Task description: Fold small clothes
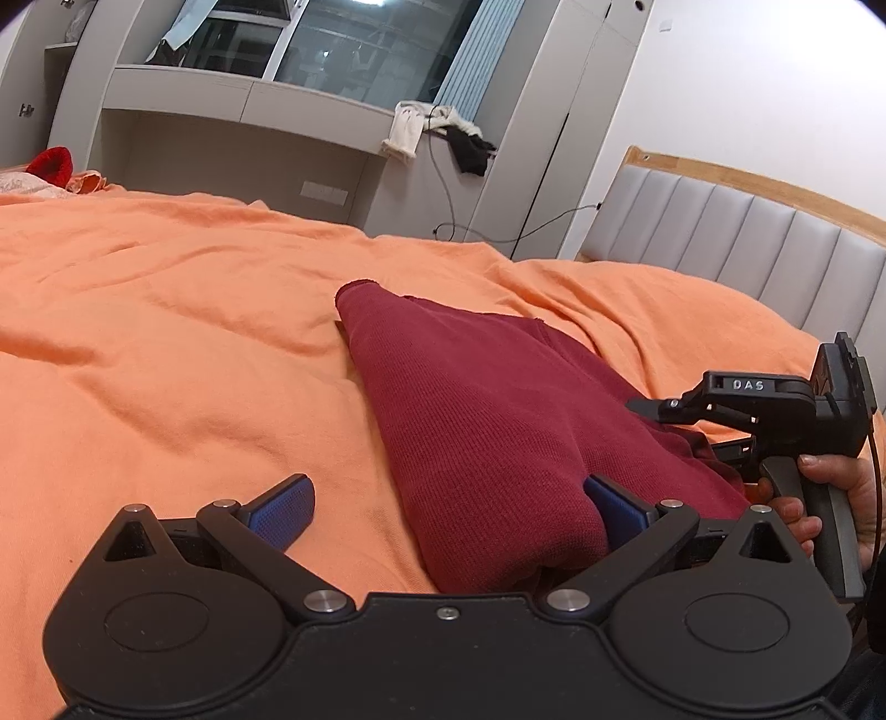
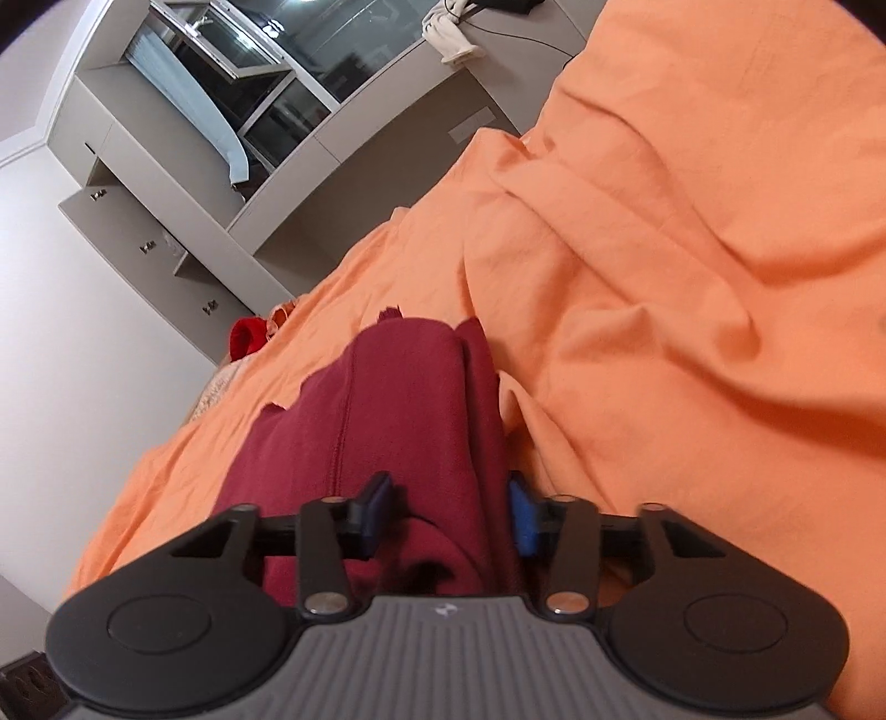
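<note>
Orange bedsheet (image 1: 166, 332) spread over the bed, grey headboard (image 1: 747, 238) beyond. Dark red garment (image 1: 487, 421) lying folded lengthwise, reaching away from both sets of fingers. Left gripper (image 1: 454, 509) spread wide, 1 blue pad pressed against the cloth's right side, the other resting on bare sheet, likely steadying the near end. Right gripper (image 2: 448, 515) part open, straddling the folded edge without pinching, probably letting the fold settle.

A home bedroom: a bed (image 1: 166, 332) under an orange sheet with a padded headboard (image 1: 747, 243), built-in grey cabinets (image 1: 221, 144) around a window (image 1: 360, 44), and clothes (image 1: 437, 130) draped on the ledge.
</note>
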The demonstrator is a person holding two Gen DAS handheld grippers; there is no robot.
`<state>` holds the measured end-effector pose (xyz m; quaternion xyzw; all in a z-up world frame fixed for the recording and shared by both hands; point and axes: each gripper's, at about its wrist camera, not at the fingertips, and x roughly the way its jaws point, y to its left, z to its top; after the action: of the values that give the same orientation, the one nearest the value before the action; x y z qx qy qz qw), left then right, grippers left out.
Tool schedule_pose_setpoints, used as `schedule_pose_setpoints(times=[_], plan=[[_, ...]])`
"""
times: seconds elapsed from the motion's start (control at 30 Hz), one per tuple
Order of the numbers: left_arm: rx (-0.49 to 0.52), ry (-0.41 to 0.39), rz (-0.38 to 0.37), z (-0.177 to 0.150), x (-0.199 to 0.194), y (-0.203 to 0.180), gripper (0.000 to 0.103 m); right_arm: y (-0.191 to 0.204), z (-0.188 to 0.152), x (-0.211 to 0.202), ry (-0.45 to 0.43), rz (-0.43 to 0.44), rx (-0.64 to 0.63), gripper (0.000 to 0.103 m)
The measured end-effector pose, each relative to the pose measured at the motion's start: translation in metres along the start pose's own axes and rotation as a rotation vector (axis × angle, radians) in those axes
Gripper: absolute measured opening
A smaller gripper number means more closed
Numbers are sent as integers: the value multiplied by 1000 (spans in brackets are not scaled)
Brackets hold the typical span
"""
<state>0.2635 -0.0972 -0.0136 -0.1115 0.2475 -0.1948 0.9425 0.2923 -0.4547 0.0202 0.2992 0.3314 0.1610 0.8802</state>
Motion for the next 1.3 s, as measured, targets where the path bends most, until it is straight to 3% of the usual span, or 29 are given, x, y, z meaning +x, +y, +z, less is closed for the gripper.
schedule_pose_setpoints(times=[0.17,1.1,1.3], plan=[[20,15,27,3,0,-6,103,2,-4,0,-13,1,-4,43],[8,22,27,5,-1,-5,103,-1,-8,2,-28,-1,-6,52],[8,24,27,4,-1,-5,103,0,-8,4,-27,-9,-21,58]])
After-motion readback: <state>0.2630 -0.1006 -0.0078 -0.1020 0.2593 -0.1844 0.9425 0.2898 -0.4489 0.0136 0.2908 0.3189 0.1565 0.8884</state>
